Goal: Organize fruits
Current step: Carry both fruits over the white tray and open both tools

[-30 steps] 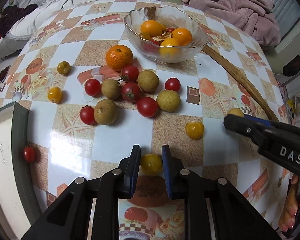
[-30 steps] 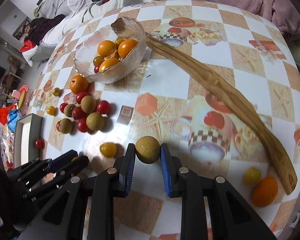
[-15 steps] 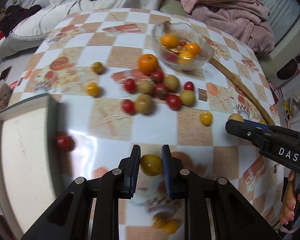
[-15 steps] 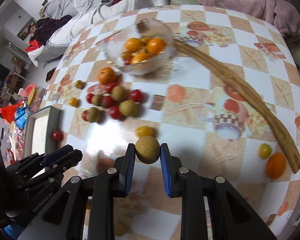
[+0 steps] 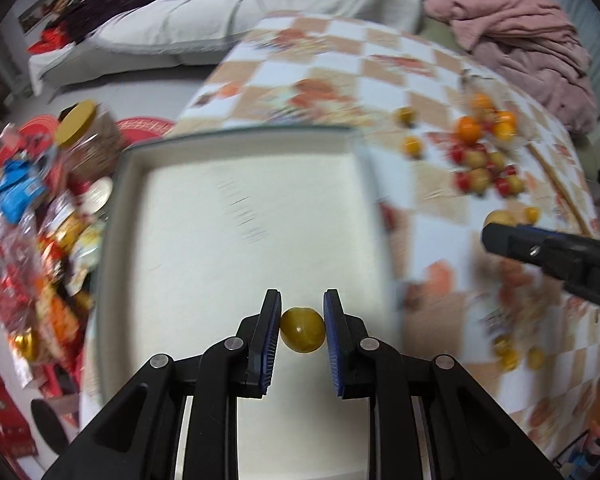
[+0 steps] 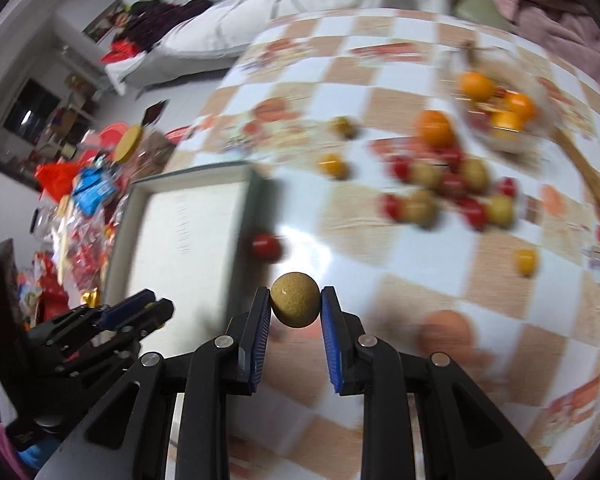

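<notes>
Fruits are now travelling away from the pile: the left gripper [image 5: 302, 330] is pinching a yellow cherry tomato [image 5: 302, 329] between its blue fingers [image 5: 271, 336], and the right gripper [image 6: 295, 312] is pinching a brown longan [image 6: 295, 299] in the same way. Compared with a second ago, when both grippers were low over the checked tabletop [image 6: 420, 264] near the loose fruit, the left one is now hanging over the pale inside of the tray [image 5: 112, 216], and the right one is following, with the tray's edge just to its left. The views are strongly blurred, so both are probably moving fast. The remaining pile of red tomatoes and longans [image 6: 448, 192], the mandarin [image 6: 435, 129] and the glass bowl [image 6: 500, 116] are lying well apart from the tray. One red tomato [image 6: 266, 246] is resting just beside the tray wall. I judge that the tomato is close to release into the tray, and many fruits are still waiting for sorting.
</notes>
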`<state>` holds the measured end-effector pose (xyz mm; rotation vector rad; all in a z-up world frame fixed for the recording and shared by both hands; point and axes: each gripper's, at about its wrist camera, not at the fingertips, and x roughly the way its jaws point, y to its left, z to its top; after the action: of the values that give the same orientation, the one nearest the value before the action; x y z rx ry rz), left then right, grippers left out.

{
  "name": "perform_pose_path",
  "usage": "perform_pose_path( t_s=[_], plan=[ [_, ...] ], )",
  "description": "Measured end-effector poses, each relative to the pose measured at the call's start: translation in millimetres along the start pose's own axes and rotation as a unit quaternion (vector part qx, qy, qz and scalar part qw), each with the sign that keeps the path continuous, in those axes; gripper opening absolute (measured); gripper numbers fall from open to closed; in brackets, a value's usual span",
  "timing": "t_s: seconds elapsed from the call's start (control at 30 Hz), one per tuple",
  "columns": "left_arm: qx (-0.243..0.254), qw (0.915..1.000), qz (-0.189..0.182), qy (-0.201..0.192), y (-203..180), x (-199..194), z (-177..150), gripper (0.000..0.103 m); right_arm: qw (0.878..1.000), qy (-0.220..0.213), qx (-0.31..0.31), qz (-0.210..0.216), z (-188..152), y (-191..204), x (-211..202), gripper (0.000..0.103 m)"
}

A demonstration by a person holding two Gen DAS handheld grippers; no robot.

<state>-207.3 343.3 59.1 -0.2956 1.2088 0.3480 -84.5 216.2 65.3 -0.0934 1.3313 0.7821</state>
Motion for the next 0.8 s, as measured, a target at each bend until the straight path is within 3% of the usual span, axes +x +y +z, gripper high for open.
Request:
perform_pose_path(
  t_s=[0.27, 0.57, 0.63, 0.67, 0.7, 0.8],
  plan=[
    [-0.027, 0.9986, 0.026, 0.038, 58.5, 20.0, -28.4, 0.024, 0.998, 0.035, -0.037, 0.025, -8.7, 73.7, 44.4, 0.027],
    [0.008, 0.9987, 0.031, 0.039, 57.2, 24.4, -38.0, 0.025, 0.995, 0.078, -0.063, -0.023, -19.6, 95.9, 85.2, 0.028],
    [0.014, 0.9983, 0.042, 0.037, 57.1, 24.0, -38.9, 0.042, 0.993, 0.089, -0.065, -0.030, -21.3, 97.7, 92.2, 0.030],
    [0.014, 0.9981, 0.047, 0.037, 58.6, 23.6, -39.4, 0.072, 0.993, 0.094, -0.065, -0.032, -22.3, 98.2, 93.9, 0.036],
    [0.010, 0.9981, 0.053, 0.028, 60.2, 20.7, -40.2, 0.082, 0.993, 0.094, -0.066, -0.031, -23.0, 99.2, 94.6, 0.044],
    [0.012, 0.9984, 0.051, 0.022, 66.2, 18.1, -41.9, 0.082, 0.994, 0.083, -0.069, -0.029, -20.5, 102.7, 89.4, 0.063]
  ],
)
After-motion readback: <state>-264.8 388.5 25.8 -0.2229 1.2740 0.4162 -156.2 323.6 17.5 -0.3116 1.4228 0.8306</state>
